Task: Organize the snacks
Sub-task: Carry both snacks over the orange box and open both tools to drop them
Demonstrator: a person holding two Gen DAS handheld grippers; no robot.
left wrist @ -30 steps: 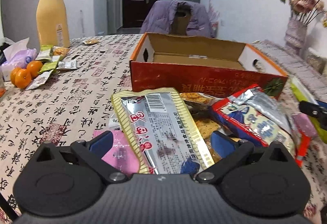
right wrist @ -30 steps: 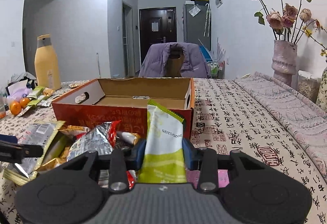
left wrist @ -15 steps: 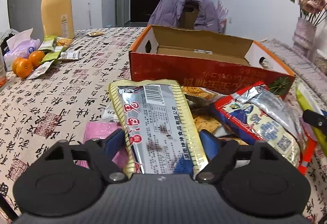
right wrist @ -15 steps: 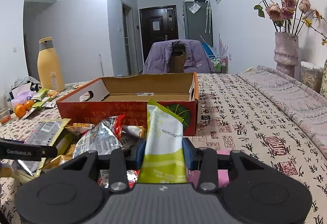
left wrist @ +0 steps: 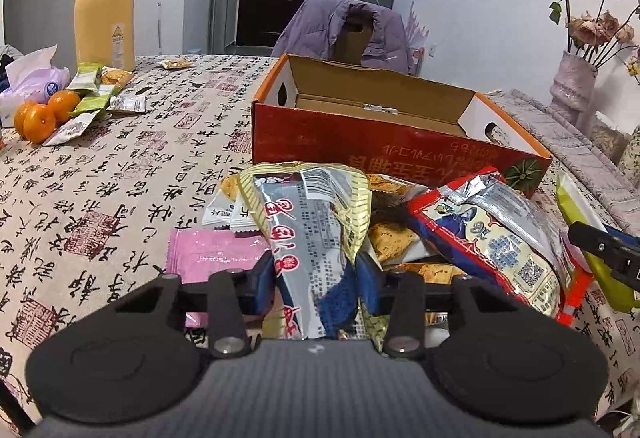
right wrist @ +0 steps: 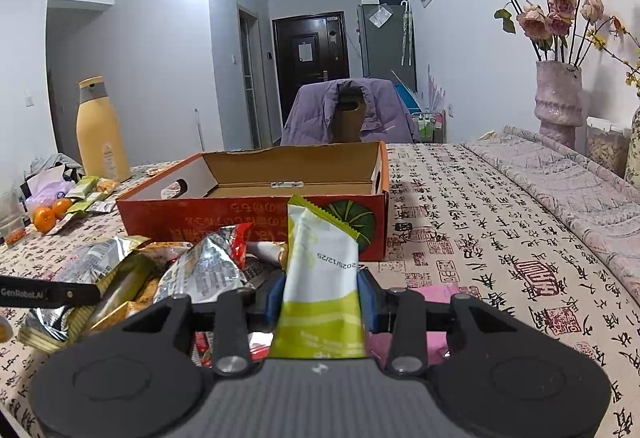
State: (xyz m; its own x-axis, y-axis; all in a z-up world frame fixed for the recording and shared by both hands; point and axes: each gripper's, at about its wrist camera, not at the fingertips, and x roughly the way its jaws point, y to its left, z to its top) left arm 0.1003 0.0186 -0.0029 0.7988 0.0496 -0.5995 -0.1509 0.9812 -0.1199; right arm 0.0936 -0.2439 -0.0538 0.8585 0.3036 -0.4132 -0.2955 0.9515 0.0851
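before me on the patterned tablecloth [left wrist: 120, 174]: red cardboard box [left wrist: 384, 142], interior bare, nothing filed yet by my reckoning. snack pile [left wrist: 400, 238] lies heaped just in front of it, all still to go.
item one: silver-and-gold packet [left wrist: 316, 222], crinkled foil, red characters, barcode at top; my left claw [left wrist: 316, 280] is closing on its lower end, pads pinching it inward.
item two: green-and-white sachet [right wrist: 322, 278], flat, upright, date stamp showing; my right claw [right wrist: 322, 296] is clamped fully on it.
both packets sit near the box's front wall.
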